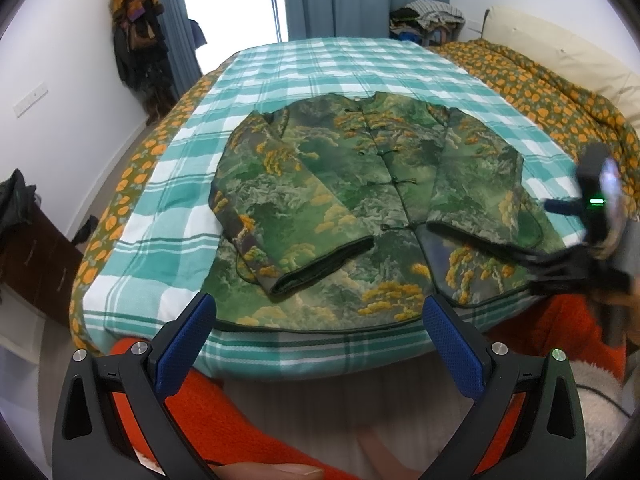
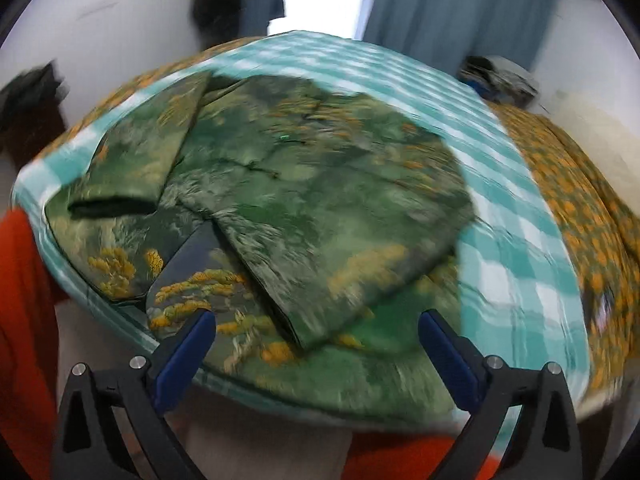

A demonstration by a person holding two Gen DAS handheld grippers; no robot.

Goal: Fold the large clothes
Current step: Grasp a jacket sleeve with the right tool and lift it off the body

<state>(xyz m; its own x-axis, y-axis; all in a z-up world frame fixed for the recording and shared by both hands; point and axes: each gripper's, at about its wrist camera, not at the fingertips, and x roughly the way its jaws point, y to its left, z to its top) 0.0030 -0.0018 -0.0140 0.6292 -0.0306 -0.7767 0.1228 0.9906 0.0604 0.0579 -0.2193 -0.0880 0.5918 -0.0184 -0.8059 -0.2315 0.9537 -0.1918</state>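
Jacket [image 1: 360, 184] lies flat near the bed's [image 1: 280, 64] front edge, 2 sleeves crossed over its front for folding, while left gripper [image 1: 318, 320] and right gripper [image 2: 316, 334] hover wide, empty, above its hem.

Both her grippers are spread wide and hold nothing, the left gripper [image 1: 316, 334] low and level, the right gripper [image 2: 316, 346] out beside it.
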